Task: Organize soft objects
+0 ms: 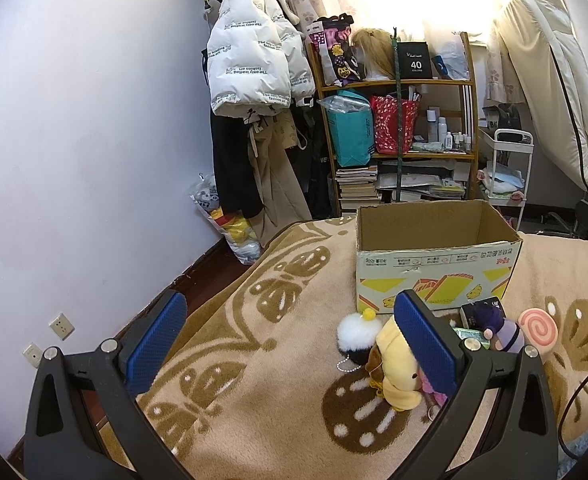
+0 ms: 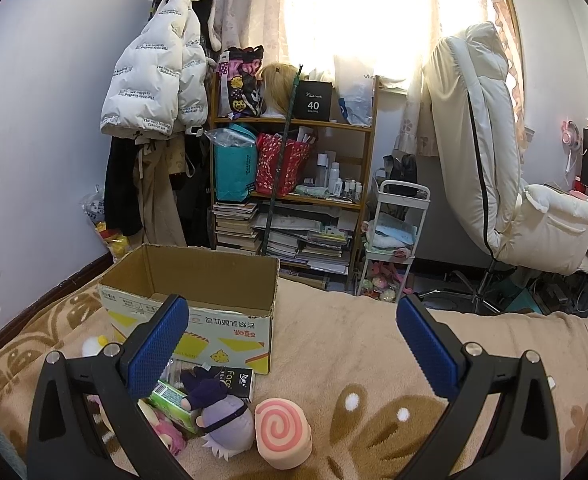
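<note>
An open cardboard box [image 1: 434,268] [image 2: 198,304] stands on a beige patterned blanket [image 1: 254,380]. In front of it lie soft toys: a yellow plush [image 1: 394,364], a white and black pompom [image 1: 358,334], a purple plush [image 1: 502,328] [image 2: 222,416], a pink swirl roll cushion [image 1: 538,326] [image 2: 282,434] and a pink plush [image 2: 170,436]. A black packet [image 2: 234,380] and a green box [image 2: 172,400] lie among them. My left gripper [image 1: 290,340] is open and empty, left of the toys. My right gripper [image 2: 294,352] is open and empty above the blanket, right of the toys.
Beyond the bed stand a wooden shelf [image 2: 294,184] full of bags and books, a coat rack with a white puffer jacket [image 1: 250,52], a small white cart [image 2: 394,240] and a white padded chair [image 2: 502,168]. Bags of toys [image 1: 230,224] sit on the floor by the wall.
</note>
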Action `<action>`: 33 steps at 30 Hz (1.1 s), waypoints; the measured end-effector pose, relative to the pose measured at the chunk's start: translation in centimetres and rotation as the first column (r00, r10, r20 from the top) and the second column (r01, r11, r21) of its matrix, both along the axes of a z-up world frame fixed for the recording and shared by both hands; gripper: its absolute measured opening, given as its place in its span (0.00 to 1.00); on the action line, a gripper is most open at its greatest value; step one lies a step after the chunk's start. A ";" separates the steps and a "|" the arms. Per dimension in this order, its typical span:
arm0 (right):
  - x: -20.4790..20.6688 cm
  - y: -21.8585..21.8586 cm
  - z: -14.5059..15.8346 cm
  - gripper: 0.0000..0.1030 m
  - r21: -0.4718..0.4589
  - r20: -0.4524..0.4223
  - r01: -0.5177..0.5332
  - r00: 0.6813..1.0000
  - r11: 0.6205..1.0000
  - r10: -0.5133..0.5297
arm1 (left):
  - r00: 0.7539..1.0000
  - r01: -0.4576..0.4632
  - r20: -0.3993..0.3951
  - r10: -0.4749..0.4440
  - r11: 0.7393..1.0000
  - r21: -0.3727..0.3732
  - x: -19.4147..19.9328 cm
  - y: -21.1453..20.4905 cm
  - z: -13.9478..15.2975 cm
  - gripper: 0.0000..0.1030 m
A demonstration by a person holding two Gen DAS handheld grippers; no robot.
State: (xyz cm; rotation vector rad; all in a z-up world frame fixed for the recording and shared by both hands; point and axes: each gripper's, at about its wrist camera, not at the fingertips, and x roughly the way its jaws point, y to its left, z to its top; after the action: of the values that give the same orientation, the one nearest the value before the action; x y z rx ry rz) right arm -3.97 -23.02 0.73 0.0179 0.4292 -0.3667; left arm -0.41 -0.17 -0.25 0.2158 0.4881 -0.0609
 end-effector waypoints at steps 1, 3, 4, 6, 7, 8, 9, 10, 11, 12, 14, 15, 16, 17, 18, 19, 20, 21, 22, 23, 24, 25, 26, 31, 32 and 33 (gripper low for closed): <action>0.0 0.0 0.0 1.00 0.000 0.000 0.000 1.000 1.000 0.000 | 1.000 0.001 0.000 -0.001 1.000 0.001 0.0 0.0 0.0 0.99; 0.0 0.0 0.0 1.00 0.001 -0.001 0.000 1.000 1.000 0.000 | 1.000 0.002 0.000 -0.002 1.000 0.004 0.0 0.0 0.0 0.99; 0.0 0.0 0.0 1.00 0.001 -0.001 0.001 1.000 1.000 -0.001 | 1.000 0.003 -0.001 -0.003 1.000 0.005 0.0 0.1 -0.1 0.99; 0.0 0.0 0.0 1.00 -0.001 -0.001 0.001 1.000 1.000 -0.001 | 1.000 0.003 0.000 -0.003 1.000 0.004 0.0 0.1 -0.1 0.99; 0.0 0.0 0.0 1.00 0.000 -0.003 0.001 1.000 1.000 -0.001 | 1.000 0.003 0.000 -0.003 1.000 0.004 0.0 0.1 -0.1 0.99; 0.0 0.0 0.0 1.00 0.001 -0.003 0.000 1.000 1.000 0.000 | 1.000 0.003 0.000 -0.003 1.000 0.004 0.0 0.1 -0.1 0.99; 0.0 0.0 0.0 1.00 0.000 -0.003 0.001 1.000 1.000 -0.001 | 1.000 0.003 0.000 -0.003 1.000 0.004 0.0 0.1 -0.1 0.99; 0.0 0.0 0.0 1.00 0.000 -0.003 0.000 1.000 1.000 0.000 | 1.000 0.003 -0.001 -0.003 1.000 0.005 0.0 0.1 -0.1 0.99; 0.0 0.0 0.0 1.00 0.000 -0.003 0.000 1.000 1.000 0.000 | 1.000 0.003 -0.001 -0.003 1.000 0.006 0.0 0.1 -0.1 0.99; 0.0 0.0 -0.1 1.00 0.000 -0.004 0.000 1.000 1.000 0.000 | 1.000 0.002 0.000 -0.002 1.000 0.006 0.0 0.1 -0.1 0.99; 0.0 0.0 -0.1 1.00 0.000 -0.004 0.001 1.000 1.000 -0.001 | 1.000 0.003 0.001 -0.003 1.000 0.004 0.0 0.0 -0.1 0.99; 0.0 0.0 -0.1 1.00 -0.001 -0.004 0.002 1.000 1.000 -0.002 | 1.000 0.003 0.001 -0.003 1.000 0.005 0.0 0.0 -0.1 0.99; 0.0 0.0 0.0 1.00 0.000 -0.004 0.002 1.000 1.000 -0.002 | 1.000 0.002 0.000 -0.002 1.000 0.006 0.0 0.0 -0.1 0.99; 0.0 0.0 0.0 1.00 0.001 -0.003 0.002 1.000 1.000 -0.002 | 1.000 0.002 0.000 -0.002 1.000 0.007 0.0 0.0 -0.1 0.99; 0.0 0.0 0.0 1.00 0.002 -0.004 0.002 1.000 1.000 -0.002 | 1.000 0.002 -0.001 -0.002 1.000 0.007 0.0 0.0 -0.1 0.99; 0.0 0.0 0.0 1.00 0.002 -0.005 0.003 1.000 1.000 -0.003 | 1.000 0.002 -0.002 -0.002 1.000 0.009 0.0 0.1 -0.2 0.99; 0.0 0.0 0.0 1.00 0.001 -0.006 0.002 1.000 1.000 -0.002 | 1.000 0.003 -0.003 -0.003 1.000 0.010 -0.1 0.0 -0.2 0.99; 0.0 0.0 -0.1 1.00 0.001 -0.006 0.002 1.000 1.000 -0.002 | 1.000 0.005 -0.004 -0.005 1.000 0.011 -0.1 0.0 -0.3 0.99; 0.0 0.0 -0.1 1.00 0.002 -0.007 0.003 1.000 1.000 -0.003 | 1.000 0.006 -0.004 -0.006 1.000 0.013 -0.2 0.0 -0.3 0.99; 0.0 0.0 -0.1 1.00 0.002 -0.007 0.003 1.000 1.000 -0.003 | 1.000 0.008 -0.004 -0.008 1.000 0.016 -0.1 -0.2 -0.3 0.99; 0.0 0.0 -0.1 1.00 0.001 -0.007 0.002 1.000 1.000 -0.002 | 1.000 0.010 -0.003 -0.010 1.000 0.018 -0.2 -0.3 -0.3 0.99; 0.0 0.0 -0.1 1.00 0.001 -0.007 0.002 1.000 1.000 -0.002 | 1.000 0.012 -0.004 -0.012 1.000 0.020 -0.2 -0.3 -0.4 0.99; 0.0 0.1 -0.1 1.00 0.001 -0.007 0.002 1.000 1.000 -0.002 | 1.000 0.015 -0.004 -0.014 1.000 0.022 -0.1 -0.3 -0.3 0.99; 0.1 0.0 -0.1 1.00 0.000 -0.009 0.002 1.000 1.000 -0.002 | 1.000 0.029 -0.009 -0.028 0.999 0.036 -0.2 -0.7 -0.4 0.99; 0.1 0.0 -0.1 1.00 0.001 -0.009 0.002 1.000 1.000 -0.002 | 0.999 0.033 -0.009 -0.032 0.999 0.039 -0.2 -0.8 -0.4 0.99; 0.1 0.0 -0.1 1.00 0.001 -0.010 0.002 1.000 1.000 -0.002 | 0.999 0.035 -0.009 -0.035 0.999 0.041 -0.2 -0.9 -0.4 0.99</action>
State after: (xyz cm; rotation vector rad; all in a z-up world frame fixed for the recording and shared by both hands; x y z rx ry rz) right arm -3.92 -22.97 0.60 0.0173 0.4393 -0.3689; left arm -0.65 -1.03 -0.61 0.2645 0.4945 -0.0862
